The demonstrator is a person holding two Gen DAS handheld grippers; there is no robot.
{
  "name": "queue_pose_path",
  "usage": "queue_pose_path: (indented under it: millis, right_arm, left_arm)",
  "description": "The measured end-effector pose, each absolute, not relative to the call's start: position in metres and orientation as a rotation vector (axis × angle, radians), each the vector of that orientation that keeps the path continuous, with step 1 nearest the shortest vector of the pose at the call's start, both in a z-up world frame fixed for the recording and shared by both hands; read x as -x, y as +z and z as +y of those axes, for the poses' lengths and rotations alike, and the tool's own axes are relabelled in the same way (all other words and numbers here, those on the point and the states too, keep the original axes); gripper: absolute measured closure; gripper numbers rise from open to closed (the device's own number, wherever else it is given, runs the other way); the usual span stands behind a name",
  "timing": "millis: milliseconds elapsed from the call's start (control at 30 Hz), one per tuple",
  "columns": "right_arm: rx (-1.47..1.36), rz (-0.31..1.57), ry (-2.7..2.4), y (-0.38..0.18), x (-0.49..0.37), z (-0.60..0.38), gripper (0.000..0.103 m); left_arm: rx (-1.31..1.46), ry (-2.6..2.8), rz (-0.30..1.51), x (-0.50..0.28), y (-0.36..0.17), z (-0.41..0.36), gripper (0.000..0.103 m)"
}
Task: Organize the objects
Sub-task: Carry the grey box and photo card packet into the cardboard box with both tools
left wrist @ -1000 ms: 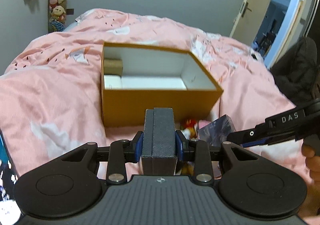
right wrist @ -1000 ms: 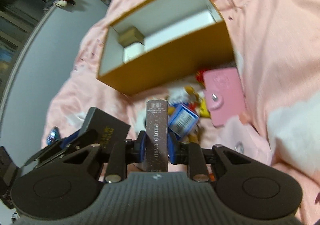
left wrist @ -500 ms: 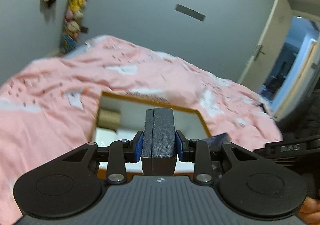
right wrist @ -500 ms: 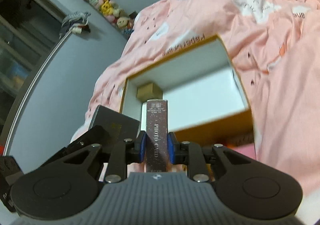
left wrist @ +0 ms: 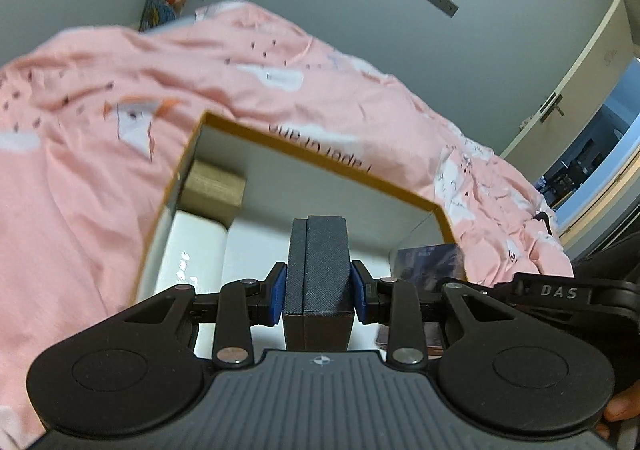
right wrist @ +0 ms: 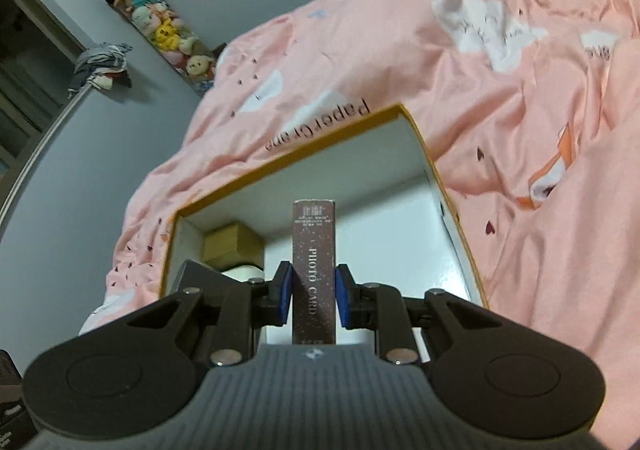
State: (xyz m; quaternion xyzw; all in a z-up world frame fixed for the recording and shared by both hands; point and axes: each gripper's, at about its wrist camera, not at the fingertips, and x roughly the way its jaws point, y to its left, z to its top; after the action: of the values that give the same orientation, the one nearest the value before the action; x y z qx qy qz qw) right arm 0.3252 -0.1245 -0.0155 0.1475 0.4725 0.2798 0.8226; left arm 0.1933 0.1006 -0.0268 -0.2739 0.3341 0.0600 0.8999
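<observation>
Box [left wrist: 408, 199] holds two small packs in its left corner; my left gripper [left wrist: 319, 286] clamps a dark case [left wrist: 319, 270], right gripper [right wrist: 313, 296] a photo-card pack [right wrist: 313, 270], neither dropped yet.

1. One open orange cardboard box [left wrist: 320, 166] sits on one pink duvet [left wrist: 80, 154].
2. Two small boxes lie inside: one tan [left wrist: 214, 186], one white [left wrist: 192, 250].
3. Two grippers [left wrist: 319, 286] [right wrist: 314, 296] each clamp one item: a dark textured case [left wrist: 320, 262], a photo card box [right wrist: 314, 266].

the slim box [right wrist: 314, 270] says "PHOTO CARD" down its side; pink duvet [right wrist: 460, 62] has "PaperCrane" printed; "DAS" on the right tool [left wrist: 560, 292]
</observation>
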Motion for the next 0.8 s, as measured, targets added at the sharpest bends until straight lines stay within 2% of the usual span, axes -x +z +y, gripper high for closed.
queue_pose_path:
  millis: [333,800]
  right_arm:
    - [-0.287,1.075,0.589,-0.048,-0.334,-0.114,0.079]
    - [-0.267,1.110,0.597,-0.062,-0.335,-0.107,0.079]
  left_arm:
    - [0.592,0.085,0.808,-0.209,-0.056,0.095,0.066]
    - [0.432,0.121,0.905,-0.220,-0.067,0.077,0.065]
